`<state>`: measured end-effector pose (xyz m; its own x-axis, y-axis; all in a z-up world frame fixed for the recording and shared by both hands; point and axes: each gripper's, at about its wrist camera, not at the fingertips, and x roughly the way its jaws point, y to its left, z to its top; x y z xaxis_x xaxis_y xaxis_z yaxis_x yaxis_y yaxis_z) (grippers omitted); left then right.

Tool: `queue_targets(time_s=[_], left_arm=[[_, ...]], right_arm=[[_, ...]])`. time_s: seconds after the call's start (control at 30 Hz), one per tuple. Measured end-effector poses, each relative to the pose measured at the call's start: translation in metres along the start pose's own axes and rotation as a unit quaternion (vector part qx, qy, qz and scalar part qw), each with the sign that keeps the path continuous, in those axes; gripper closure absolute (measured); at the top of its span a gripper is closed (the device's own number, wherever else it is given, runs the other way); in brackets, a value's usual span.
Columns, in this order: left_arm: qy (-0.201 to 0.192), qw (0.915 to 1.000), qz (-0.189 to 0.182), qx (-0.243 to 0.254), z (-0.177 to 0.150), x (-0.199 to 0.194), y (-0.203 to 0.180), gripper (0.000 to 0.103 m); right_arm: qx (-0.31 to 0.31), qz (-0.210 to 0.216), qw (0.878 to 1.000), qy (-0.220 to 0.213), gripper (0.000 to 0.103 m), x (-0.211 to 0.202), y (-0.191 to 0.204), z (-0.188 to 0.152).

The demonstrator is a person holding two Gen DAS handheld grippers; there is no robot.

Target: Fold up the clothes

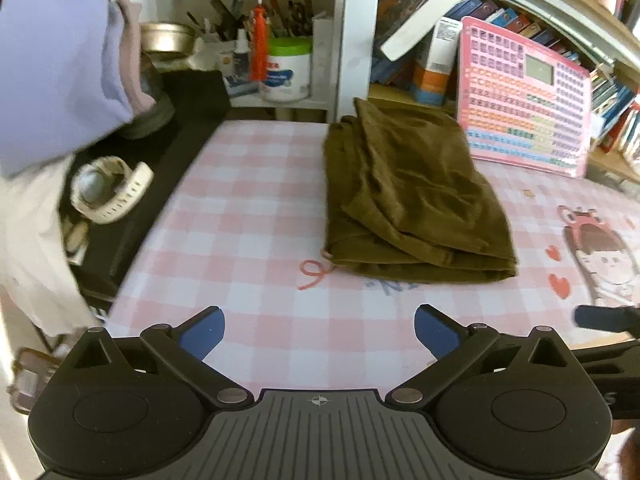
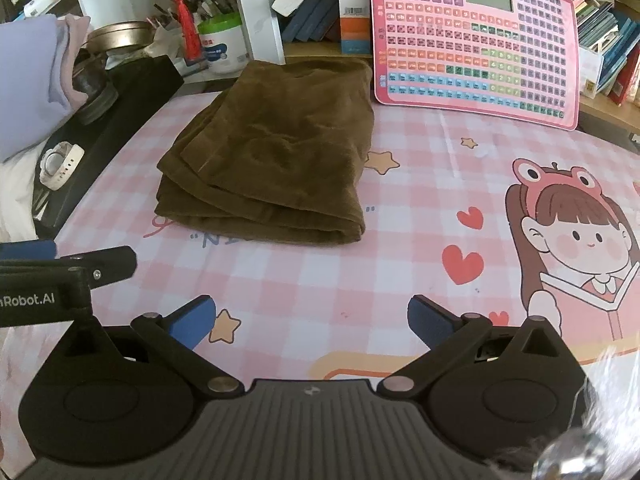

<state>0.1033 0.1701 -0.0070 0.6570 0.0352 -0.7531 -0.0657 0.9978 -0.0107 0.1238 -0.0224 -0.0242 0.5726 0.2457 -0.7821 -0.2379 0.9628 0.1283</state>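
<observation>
An olive-brown garment [image 1: 404, 196] lies folded into a thick rectangle on the pink checked mat [image 1: 248, 216], with its folded edge toward me. In the right wrist view the same garment [image 2: 276, 152] sits left of centre on the mat [image 2: 400, 216]. My left gripper [image 1: 319, 334] stands open above the mat, short of the garment, with nothing between its blue pads. My right gripper [image 2: 311, 326] is open too, empty, and also short of the garment. The left gripper's finger [image 2: 80, 264] pokes in at the left edge of the right wrist view.
A pink keyboard toy [image 2: 472, 40] leans against the bookshelf behind the garment. A black board [image 2: 120, 120] with a white watch [image 2: 60, 164] lies along the mat's left side. Folded lilac and white clothes [image 1: 52, 72] are stacked at far left. Jars and pens [image 1: 286, 68] crowd the back.
</observation>
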Motion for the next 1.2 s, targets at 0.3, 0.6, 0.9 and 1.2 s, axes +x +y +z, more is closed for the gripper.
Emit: queue_targets(time_s=[0.3, 0.6, 0.9, 1.2], left_arm=[[-0.007, 0.9991, 0.029, 0.029, -0.0042, -0.0011, -0.0061, 0.001], [0.002, 0.9995, 0.020, 0.026, -0.0038, 0.0001, -0.0080, 0.001], [0.002, 0.9996, 0.016, 0.023, -0.0032, 0.0006, -0.0070, 0.000], [-0.015, 0.9999, 0.004, -0.004, -0.0018, -0.0016, -0.0011, 0.000]], right_arm=[[0.006, -0.006, 1.000, -0.007, 0.000, -0.0026, -0.0048, 0.0011], [0.007, -0.007, 1.000, -0.008, 0.000, -0.0027, -0.0038, 0.0011], [0.006, -0.009, 1.000, -0.008, 0.000, -0.0024, -0.0027, 0.0018], [0.004, -0.012, 1.000, -0.013, 0.000, -0.0029, -0.0028, 0.0028]])
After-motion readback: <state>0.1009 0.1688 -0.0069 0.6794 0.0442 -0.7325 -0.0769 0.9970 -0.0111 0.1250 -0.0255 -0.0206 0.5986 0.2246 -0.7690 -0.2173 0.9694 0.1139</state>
